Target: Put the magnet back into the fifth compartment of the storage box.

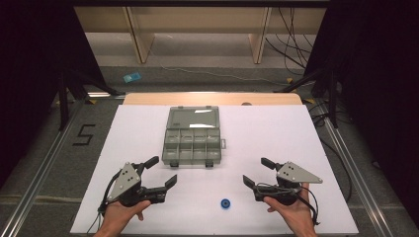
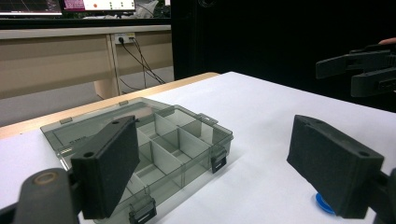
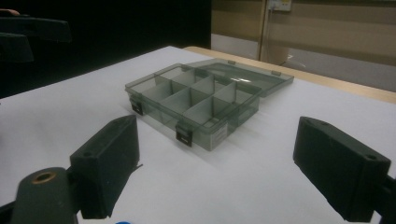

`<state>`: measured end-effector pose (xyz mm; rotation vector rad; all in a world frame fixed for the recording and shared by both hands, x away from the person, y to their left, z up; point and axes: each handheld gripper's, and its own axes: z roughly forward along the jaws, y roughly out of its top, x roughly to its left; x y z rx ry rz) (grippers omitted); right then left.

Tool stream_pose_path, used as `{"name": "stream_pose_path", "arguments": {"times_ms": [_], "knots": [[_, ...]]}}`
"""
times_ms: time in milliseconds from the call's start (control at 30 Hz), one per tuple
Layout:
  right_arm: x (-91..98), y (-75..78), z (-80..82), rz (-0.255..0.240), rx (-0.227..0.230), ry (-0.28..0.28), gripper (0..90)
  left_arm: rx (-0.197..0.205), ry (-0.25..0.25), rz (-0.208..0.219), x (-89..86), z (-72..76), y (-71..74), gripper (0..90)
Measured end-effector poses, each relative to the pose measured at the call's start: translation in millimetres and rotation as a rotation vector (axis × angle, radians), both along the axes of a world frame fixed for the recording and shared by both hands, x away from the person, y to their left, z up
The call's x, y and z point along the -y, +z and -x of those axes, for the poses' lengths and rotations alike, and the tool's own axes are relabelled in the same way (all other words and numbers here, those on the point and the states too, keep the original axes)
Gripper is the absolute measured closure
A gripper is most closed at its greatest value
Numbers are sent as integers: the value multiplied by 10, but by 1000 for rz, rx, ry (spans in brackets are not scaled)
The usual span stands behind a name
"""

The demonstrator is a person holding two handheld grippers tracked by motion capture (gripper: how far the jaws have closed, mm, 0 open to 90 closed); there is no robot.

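We hold both tools over white tabletop, on near side of organizer box. Box open, lid laid flat behind it, compartments look empty. Left tool spread wide, gripping nothing; right tool likewise spread, empty. Small blue wheel lies near of box, between our tools, untouched. We judge step as start: nothing picked yet. Next move likely calls for one tool to drop over blue wheel, pinch it squarely, then carry it to a compartment.

Black numeral "5" taped on grey floor, left of table.
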<state>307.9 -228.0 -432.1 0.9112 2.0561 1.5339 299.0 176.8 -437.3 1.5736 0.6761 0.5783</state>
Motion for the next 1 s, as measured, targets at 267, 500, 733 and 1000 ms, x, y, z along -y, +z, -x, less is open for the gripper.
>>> {"name": "stream_pose_path", "arguments": {"times_ms": [267,500,733,1000], "knots": [[-19,-1,1,2,3,1,154,-8,7,-12,-4,7,2,158],[-66,1,-4,13,7,8,154,-3,7,-21,-5,-3,-1,158],[-77,-2,-19,7,4,20,154,-8,8,-18,-4,-9,-3,159],[-141,-19,-28,48,-9,38,155,-5,4,-24,6,-21,-7,158]]}}
